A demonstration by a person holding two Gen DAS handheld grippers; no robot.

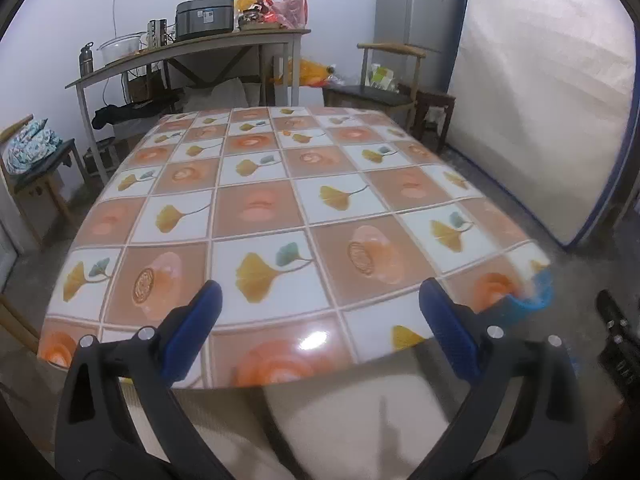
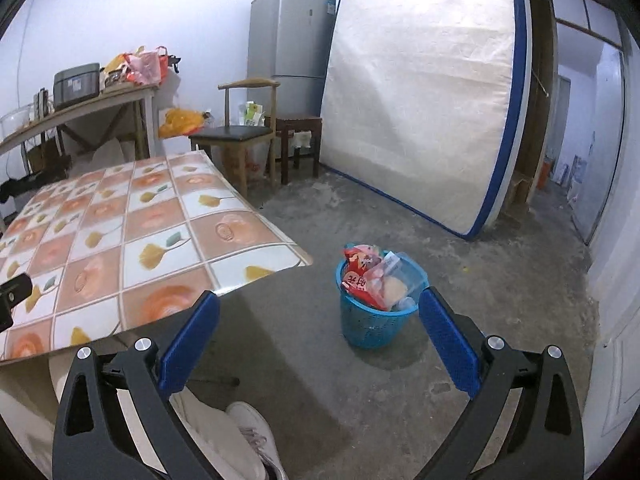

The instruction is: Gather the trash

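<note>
A blue plastic trash basket [image 2: 374, 318] stands on the concrete floor to the right of the table, holding red snack wrappers [image 2: 360, 270] and clear plastic bags. My right gripper [image 2: 318, 340] hangs above the floor beside the table corner, open, nothing between its blue pads. In the left wrist view the basket [image 1: 534, 294] shows as a blur past the table's right corner. My left gripper [image 1: 320, 332] is open over the near edge of the table [image 1: 280, 208], with nothing between its fingers. I see no loose trash on the patterned tablecloth.
A wooden chair [image 2: 236, 136], a small stool [image 2: 300, 132], a grey fridge [image 2: 288, 44] and a leaning mattress [image 2: 424, 92] stand behind. A side table [image 1: 192, 52] holds a cooker and bags. A person's light trousers and shoe [image 2: 252, 428] are below the grippers.
</note>
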